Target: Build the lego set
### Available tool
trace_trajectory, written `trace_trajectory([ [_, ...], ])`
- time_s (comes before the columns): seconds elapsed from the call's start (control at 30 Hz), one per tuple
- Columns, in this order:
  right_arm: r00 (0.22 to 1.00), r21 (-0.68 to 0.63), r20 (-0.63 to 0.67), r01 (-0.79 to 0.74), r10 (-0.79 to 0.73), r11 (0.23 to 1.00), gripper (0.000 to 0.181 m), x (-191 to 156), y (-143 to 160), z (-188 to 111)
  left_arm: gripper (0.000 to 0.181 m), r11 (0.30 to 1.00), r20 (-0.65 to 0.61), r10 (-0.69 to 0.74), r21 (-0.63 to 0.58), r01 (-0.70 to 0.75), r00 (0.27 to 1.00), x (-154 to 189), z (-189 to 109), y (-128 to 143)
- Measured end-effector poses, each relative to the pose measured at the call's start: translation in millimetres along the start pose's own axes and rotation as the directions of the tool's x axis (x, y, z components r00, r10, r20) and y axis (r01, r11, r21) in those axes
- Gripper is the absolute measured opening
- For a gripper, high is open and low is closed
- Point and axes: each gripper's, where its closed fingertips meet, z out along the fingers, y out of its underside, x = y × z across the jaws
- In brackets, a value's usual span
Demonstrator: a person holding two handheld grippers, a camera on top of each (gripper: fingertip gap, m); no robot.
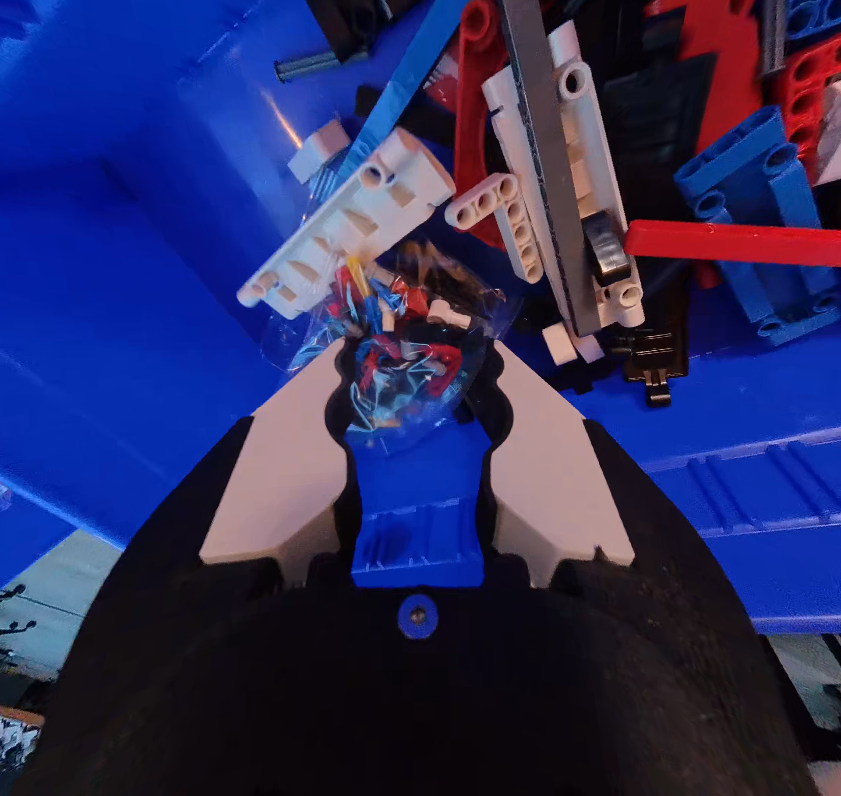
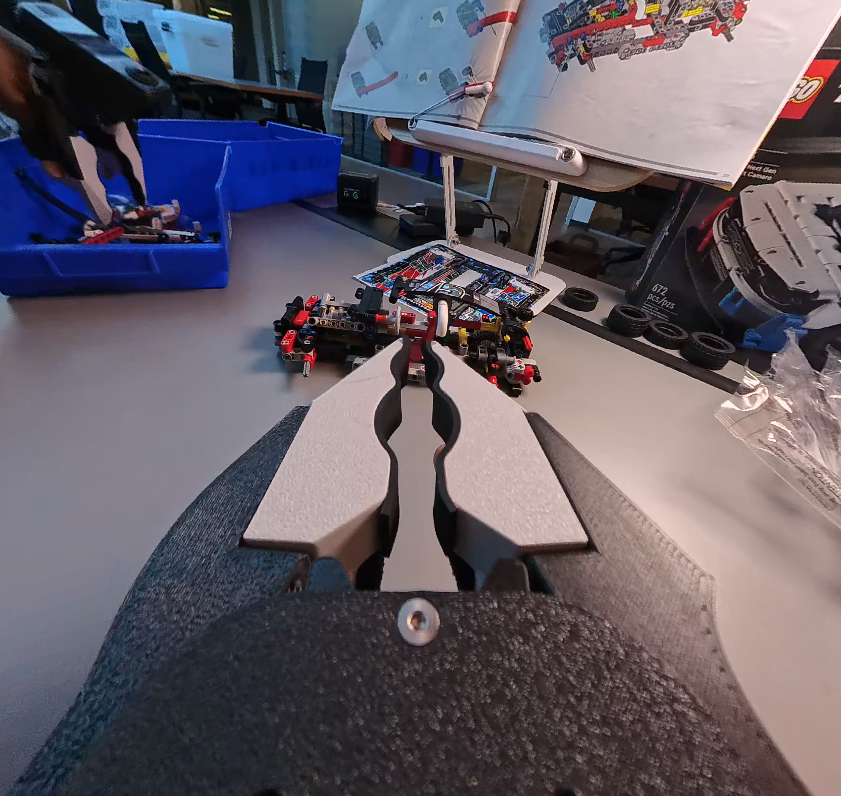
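Left wrist view looks down into a blue bin [image 1: 113, 228], where the left gripper [image 1: 416, 351] has its fingers spread wide around a small clear bag of tiny parts [image 1: 400, 355], with a heap of white, red, blue and black pieces [image 1: 569, 183] filling the upper right. In the right wrist view, the same bin sits at the left edge of the grey bench [image 2: 136, 410]. At centre frame the right gripper [image 2: 416, 349] points its fingers, narrowed to a slim gap and holding nothing, at the half-built car [image 2: 409, 328], with the instruction booklet [image 2: 591, 46] propped above it.
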Motion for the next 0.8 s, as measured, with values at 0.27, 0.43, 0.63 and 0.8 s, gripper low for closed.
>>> trace_trajectory([
  [0.27,1.0,-0.022,0.015,-0.005,0.006,1.0,0.0,-4,4,2,0.011,0.987,0.071,-0.004,0.158,-0.007,0.997,-14,-32,-1],
  [0.43,1.0,-0.023,0.009,0.015,-0.014,1.0,0.0,-5,3,1,0.006,0.935,0.109,-0.093,0.352,0.05,0.99,-30,-82,-3],
  [0.63,1.0,-0.029,0.003,0.021,-0.021,0.999,0.0,-5,5,2,0.003,0.749,0.131,-0.162,0.662,0.035,0.978,-29,-164,-28],
  [0.8,1.0,-0.033,0.004,0.019,-0.019,0.999,0.0,-6,6,3,0.003,0.387,0.106,-0.107,0.92,-0.057,0.989,26,-255,-80],
])
